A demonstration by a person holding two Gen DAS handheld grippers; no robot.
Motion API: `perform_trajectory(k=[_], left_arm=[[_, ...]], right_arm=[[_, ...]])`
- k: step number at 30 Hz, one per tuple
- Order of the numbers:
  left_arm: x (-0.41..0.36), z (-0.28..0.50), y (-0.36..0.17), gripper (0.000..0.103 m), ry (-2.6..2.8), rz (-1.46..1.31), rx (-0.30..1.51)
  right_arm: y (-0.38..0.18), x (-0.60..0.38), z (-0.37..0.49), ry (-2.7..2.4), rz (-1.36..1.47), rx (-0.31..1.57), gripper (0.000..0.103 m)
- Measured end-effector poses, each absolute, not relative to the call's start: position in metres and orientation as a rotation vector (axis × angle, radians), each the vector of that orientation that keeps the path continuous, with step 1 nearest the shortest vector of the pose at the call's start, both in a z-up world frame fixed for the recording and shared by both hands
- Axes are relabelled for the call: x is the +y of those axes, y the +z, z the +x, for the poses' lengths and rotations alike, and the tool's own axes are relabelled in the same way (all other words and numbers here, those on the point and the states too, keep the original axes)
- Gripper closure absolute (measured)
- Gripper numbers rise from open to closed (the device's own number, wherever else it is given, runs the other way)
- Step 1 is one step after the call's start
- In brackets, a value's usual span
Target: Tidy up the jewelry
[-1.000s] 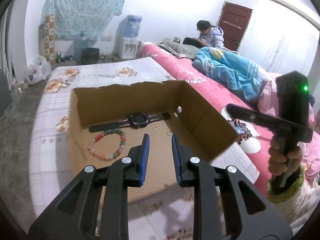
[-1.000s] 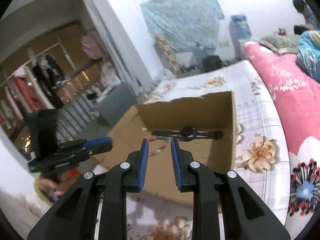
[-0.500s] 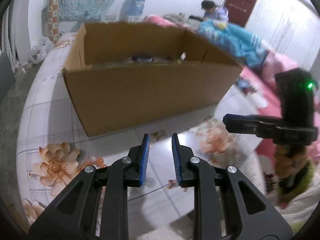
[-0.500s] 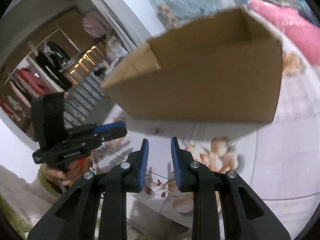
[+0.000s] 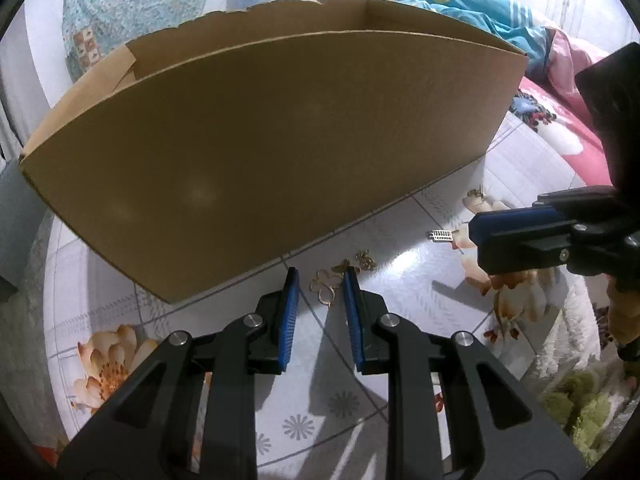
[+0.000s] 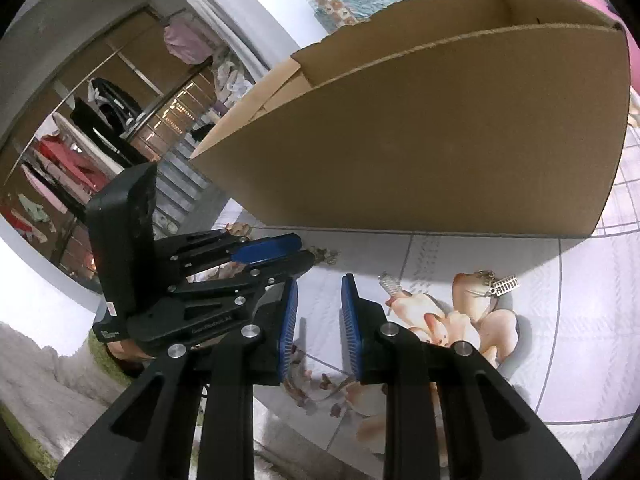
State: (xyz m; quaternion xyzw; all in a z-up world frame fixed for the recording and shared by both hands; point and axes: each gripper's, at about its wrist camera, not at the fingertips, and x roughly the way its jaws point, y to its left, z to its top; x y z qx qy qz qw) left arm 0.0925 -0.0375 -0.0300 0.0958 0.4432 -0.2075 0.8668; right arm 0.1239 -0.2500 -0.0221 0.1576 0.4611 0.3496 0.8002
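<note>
Jewelry lay loose on the floral bedsheet [image 5: 384, 364] in front of the cardboard box [image 5: 256, 152]: gold flower-shaped pieces [image 5: 326, 284] near the box's front wall, a small silver comb-like piece [image 5: 441, 235] further right on the sheet. Left gripper [image 5: 319, 284] hung over the gold pieces, blue pads parted, the pieces showing in the gap, nothing clamped. Right gripper [image 6: 319, 290] pointed at bare sheet, jaws likewise parted and empty; two silver comb pieces [image 6: 506, 284] lay to its right near the box. Person sat far off on the pink bed [image 5: 560, 92].
</note>
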Motion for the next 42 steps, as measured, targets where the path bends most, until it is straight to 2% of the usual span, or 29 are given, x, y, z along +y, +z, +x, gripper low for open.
perform_trajectory(k=[4,7,15,16,17,18,34,36,38,42], left_arm=[[-0.043,0.094,-0.029,0.082,-0.421,0.225,0.931],[-0.049,0.096,-0.029,0.088,-0.426,0.229,0.935],[-0.05,0.093,-0.029,0.089,-0.429,0.227,0.933],[-0.048,0.092,-0.029,0.091,-0.428,0.222,0.934],[-0.046,0.092,-0.028,0.101,-0.428,0.218,0.933],[-0.044,0.091,-0.028,0.103,-0.429,0.21,0.94],[-0.015,0.06,-0.028,0.102,-0.405,0.116,0.944],[-0.01,0.054,-0.024,0.1,-0.409,0.092,0.923],[-0.004,0.049,-0.019,0.088,-0.417,0.059,0.907],[-0.002,0.043,-0.021,0.086,-0.42,0.039,0.919]], right_arm=[[-0.026,-0.252,0.121,0.742,0.34,0.994,0.08],[-0.027,-0.251,0.12,0.737,0.339,0.993,0.08],[-0.022,-0.255,0.119,0.729,0.342,0.982,0.08],[-0.021,-0.256,0.118,0.726,0.343,0.981,0.08],[-0.02,-0.257,0.118,0.724,0.343,0.979,0.08],[-0.019,-0.258,0.117,0.723,0.345,0.977,0.08],[-0.009,-0.238,0.114,0.745,0.251,0.978,0.08],[-0.009,-0.233,0.116,0.746,0.234,0.985,0.08],[-0.009,-0.228,0.117,0.747,0.208,0.986,0.08],[-0.011,-0.215,0.12,0.756,0.172,0.996,0.08]])
